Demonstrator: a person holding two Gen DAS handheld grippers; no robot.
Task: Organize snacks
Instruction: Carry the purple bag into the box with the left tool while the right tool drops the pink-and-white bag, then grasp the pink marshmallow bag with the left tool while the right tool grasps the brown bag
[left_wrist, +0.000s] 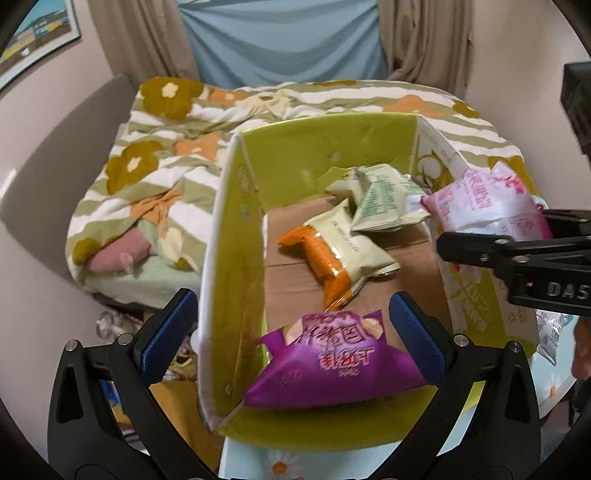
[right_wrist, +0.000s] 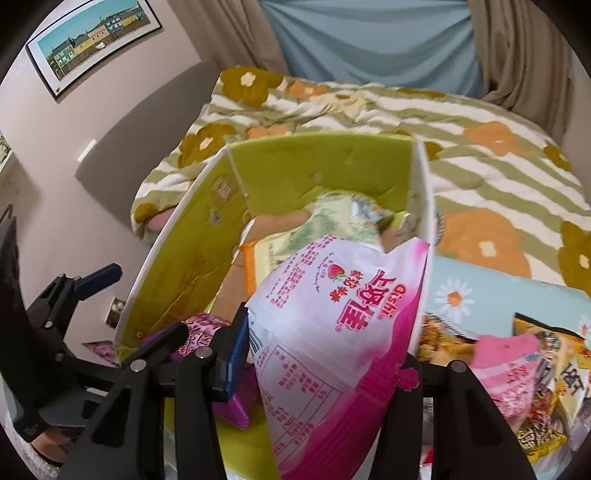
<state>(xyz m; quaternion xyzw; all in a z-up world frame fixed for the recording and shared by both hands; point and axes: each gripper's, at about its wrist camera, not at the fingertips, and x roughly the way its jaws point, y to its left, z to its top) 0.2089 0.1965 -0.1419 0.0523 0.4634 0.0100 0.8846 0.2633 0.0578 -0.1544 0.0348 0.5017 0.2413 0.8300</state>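
A box (left_wrist: 317, 147) with lime-green inner walls and a cardboard floor holds an orange pack (left_wrist: 325, 258) and pale green packs (left_wrist: 384, 199). My left gripper (left_wrist: 291, 306) hangs open over the box's near corner. A purple bag (left_wrist: 332, 365) lies below and between its blue pads (left_wrist: 170, 332), and neither pad presses on it. My right gripper (right_wrist: 321, 362) is shut on a pink and white strawberry snack bag (right_wrist: 332, 325), which it holds over the box's (right_wrist: 177, 266) right side. The same bag (left_wrist: 480, 203) and gripper (left_wrist: 495, 240) show at the right of the left wrist view.
The box stands on a light blue daisy cloth (right_wrist: 480, 291). Several more snack bags (right_wrist: 535, 369) are piled to its right. Behind it lies a bed with a green and orange flowered blanket (left_wrist: 166, 155). Curtains and a framed picture (right_wrist: 92, 40) are on the far wall.
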